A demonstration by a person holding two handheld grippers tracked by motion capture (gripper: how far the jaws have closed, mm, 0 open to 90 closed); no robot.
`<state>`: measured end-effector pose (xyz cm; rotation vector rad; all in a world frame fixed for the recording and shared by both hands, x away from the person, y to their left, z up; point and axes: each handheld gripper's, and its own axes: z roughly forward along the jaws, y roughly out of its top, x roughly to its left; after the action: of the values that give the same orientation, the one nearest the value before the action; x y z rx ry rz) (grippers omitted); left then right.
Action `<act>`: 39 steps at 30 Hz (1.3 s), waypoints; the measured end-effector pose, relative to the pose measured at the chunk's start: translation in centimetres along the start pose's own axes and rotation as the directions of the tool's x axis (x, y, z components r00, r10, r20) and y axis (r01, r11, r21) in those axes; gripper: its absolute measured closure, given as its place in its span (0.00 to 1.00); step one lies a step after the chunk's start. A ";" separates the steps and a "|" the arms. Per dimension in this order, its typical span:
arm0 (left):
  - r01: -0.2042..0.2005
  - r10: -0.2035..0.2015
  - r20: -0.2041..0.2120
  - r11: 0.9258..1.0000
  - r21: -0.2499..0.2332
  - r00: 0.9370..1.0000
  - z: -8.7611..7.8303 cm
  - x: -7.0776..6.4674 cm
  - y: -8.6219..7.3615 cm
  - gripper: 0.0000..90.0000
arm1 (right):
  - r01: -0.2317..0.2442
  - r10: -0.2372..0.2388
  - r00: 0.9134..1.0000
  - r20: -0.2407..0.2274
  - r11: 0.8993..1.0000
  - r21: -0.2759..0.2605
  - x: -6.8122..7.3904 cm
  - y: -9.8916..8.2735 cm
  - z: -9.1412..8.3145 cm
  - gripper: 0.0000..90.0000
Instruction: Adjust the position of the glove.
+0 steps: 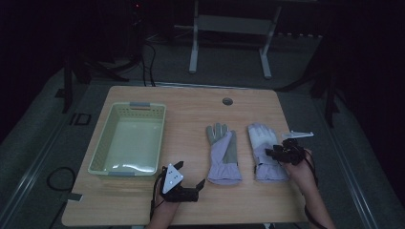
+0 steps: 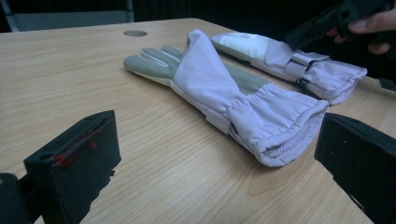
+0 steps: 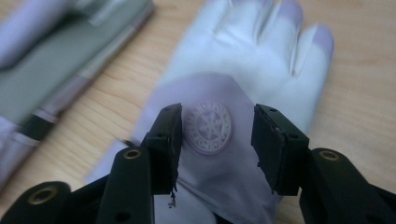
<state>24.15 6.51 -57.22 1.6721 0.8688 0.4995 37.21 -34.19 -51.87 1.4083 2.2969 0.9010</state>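
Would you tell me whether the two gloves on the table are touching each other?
Apart. The high view shows bare wood between the left glove and the right glove along their whole length.

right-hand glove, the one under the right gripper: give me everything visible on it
The right glove lies flat on the wooden table, fingers pointing away from the person, cuff toward them. It looks like pale lilac fabric with whiter fingers, a round snowflake emblem on the back and a strap near the gathered cuff. The right gripper hangs over the emblem, jaws apart on either side; contact cannot be told. The other glove lies beside it, apart.
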 end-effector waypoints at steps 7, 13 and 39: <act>0.000 0.000 0.000 1.000 0.000 1.000 0.0 0.0 0.0 0.00 | -0.003 0.003 0.999 -0.034 1.000 0.013 -0.3 -1.1 1.5 0.64; -0.001 0.001 -0.001 1.000 0.000 1.000 0.0 0.0 0.0 0.00 | -0.011 0.012 0.999 -0.030 1.000 0.008 0.0 -1.3 1.5 0.72; 0.001 -0.001 -0.003 1.000 0.001 1.000 0.0 0.0 0.0 0.00 | -0.081 0.085 0.995 0.056 0.995 -0.059 1.7 0.4 -4.0 0.88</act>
<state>24.16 6.52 -57.22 1.6723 0.8717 0.5011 34.47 -33.99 -48.46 1.4953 2.1672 0.9295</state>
